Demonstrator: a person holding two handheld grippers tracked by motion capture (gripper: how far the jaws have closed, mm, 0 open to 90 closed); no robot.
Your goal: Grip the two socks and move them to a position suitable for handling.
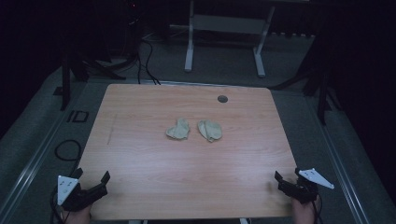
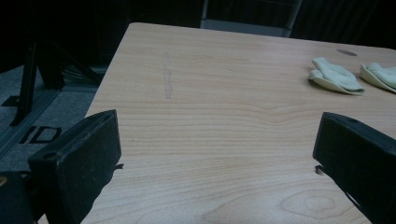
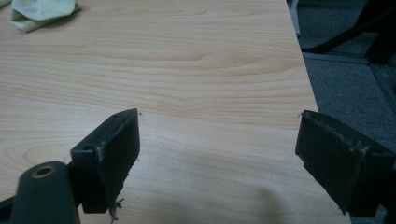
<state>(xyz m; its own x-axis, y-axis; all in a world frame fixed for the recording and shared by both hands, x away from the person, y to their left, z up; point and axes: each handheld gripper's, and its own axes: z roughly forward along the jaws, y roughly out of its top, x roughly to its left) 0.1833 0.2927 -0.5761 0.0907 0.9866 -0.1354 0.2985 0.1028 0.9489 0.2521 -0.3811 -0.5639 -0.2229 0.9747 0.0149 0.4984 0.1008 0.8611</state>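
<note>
Left claw (image 1: 91, 179) at the near left corner of the surface (image 1: 140, 154), held from below by a hand (image 1: 77, 215), jaws spread wide with nothing between them; grey three-cornered plate (image 1: 66, 187) on top. In the left gripper view, same claw (image 2: 215, 154) seen from behind: two black jaws far apart, bare wood grain between, a faint pencil-like streak (image 2: 167, 77) farther off on the wood.

Pale wooden surface, light orange-pink with visible grain, rounded corners, small dark round cap (image 1: 222, 99) near the far edge, right of centre.

Two small crumpled cloths near the middle, side by side, close but apart. Left cloth (image 1: 178, 129): pale cream-beige, bunched and folded over on itself, roughly heart-shaped from above. Right cloth (image 1: 210, 130): same pale colour, folded into a rounded lump. In the left gripper view, left cloth (image 2: 336, 77) soft and greenish-white, with rolled edges, and right cloth (image 2: 380, 75) cut by the frame edge. In the right gripper view, right cloth (image 3: 44, 13) at the far left, pale green-white, wrinkled.

Right claw (image 1: 287, 181) at the near right corner, held by a hand (image 1: 303, 211), likewise gaping and empty, with its own grey plate (image 1: 316, 178). In the right gripper view, claw (image 3: 217, 140) with jaws wide apart over the surface's right edge, grey floor (image 3: 345, 79) beyond. Both claws well apart from the cloths.
</note>
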